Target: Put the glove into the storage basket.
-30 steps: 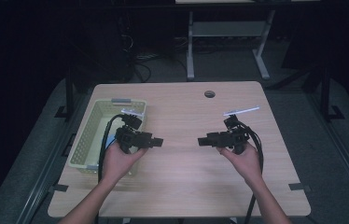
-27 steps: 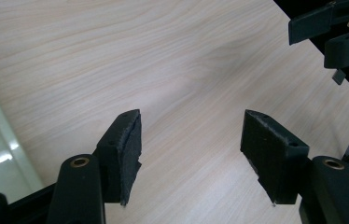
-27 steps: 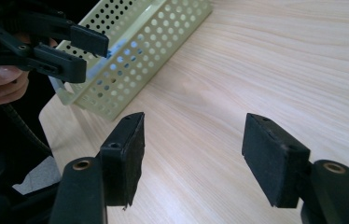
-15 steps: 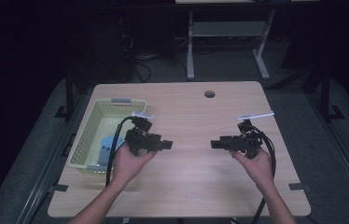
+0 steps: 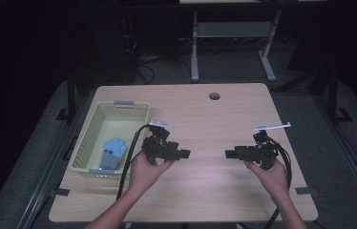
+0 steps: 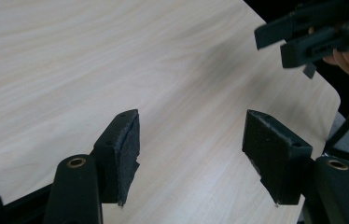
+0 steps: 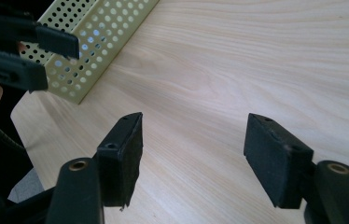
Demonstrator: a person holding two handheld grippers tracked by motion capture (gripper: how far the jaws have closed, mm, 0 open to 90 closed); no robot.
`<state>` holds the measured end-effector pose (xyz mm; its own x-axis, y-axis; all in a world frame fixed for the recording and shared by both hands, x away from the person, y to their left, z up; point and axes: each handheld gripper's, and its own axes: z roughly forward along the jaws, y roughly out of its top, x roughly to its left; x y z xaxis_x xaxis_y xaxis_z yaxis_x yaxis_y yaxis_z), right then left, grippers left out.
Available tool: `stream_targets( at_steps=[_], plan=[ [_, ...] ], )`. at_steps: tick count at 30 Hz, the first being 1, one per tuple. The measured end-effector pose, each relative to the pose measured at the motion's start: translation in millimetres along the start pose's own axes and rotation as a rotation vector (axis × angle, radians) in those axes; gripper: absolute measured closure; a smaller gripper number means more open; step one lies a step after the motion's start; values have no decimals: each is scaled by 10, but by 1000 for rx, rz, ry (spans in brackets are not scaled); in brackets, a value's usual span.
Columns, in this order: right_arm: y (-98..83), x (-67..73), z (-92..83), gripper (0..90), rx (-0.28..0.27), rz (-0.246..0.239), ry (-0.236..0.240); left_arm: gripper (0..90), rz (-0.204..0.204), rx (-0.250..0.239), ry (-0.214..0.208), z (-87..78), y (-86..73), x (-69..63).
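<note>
the left gripper [image 5: 186,153] and the right gripper [image 5: 229,154] face each other above the bare wooden table [image 5: 215,124], both with jaws wide open and holding nothing. beside the left hand [image 5: 145,169] stands a pale yellow basket [image 5: 88,143] with a blue thing [image 5: 112,150] inside, which the high view shows. in the right gripper view the basket's wall has many small holes; no writing is readable.

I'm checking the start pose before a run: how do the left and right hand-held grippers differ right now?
The left hand-held gripper sits beside the basket; the right hand-held gripper hovers over bare table near the right edge. The left points rightward, the right points leftward, so they face each other across a gap. Shared: both have open jaws with nothing between them, and each is held in a hand above the wood.
</note>
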<state>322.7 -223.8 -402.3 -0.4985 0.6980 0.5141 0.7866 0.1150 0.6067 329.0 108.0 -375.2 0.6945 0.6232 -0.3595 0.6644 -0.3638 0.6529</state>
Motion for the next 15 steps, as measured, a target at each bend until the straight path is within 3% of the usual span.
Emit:
stream_targets(
  at_steps=[7,15],
  plan=[
    [-107,-93,-58,364,-7,12,-18,361,29,20,-16,136,-82,-102],
    [-211,-182,-97,362,-8,35,-25,358,22,30,-28,208,-136,-121]
  ],
)
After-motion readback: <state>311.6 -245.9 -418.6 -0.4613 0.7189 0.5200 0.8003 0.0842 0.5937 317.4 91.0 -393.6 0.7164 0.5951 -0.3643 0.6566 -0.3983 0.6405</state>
